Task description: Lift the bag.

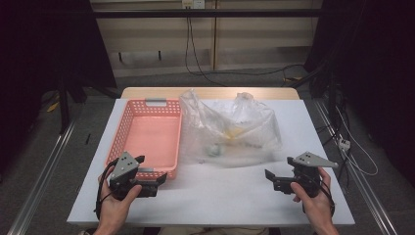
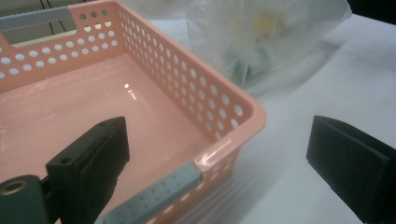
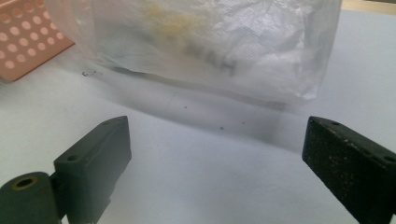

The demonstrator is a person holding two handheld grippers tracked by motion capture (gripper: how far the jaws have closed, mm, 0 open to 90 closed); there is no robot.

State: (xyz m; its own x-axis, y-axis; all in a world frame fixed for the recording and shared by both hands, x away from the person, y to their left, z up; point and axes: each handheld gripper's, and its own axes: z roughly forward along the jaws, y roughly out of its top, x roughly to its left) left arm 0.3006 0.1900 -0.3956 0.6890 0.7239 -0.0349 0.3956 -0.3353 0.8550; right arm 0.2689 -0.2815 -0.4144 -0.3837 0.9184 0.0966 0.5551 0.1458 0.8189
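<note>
The pink basket [image 1: 149,139] sits empty at ten o'clock on the white table [image 1: 235,188]; the clear plastic bag [image 1: 230,127] just beside it holds blurred yellowish items. Left gripper [image 1: 152,171] and right gripper [image 1: 278,178] are released, jaws apart. Cables trail across the grey floor [image 1: 244,78] at twelve o'clock.

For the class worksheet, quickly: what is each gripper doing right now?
Left gripper: open, holding nothing, over the pink basket's near corner.
Right gripper: open, holding nothing, facing the plastic bag.

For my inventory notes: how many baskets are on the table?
1. The pink basket stands on the left part of the white table, beside the clear plastic bag. The bag's contents are blurred.
</note>
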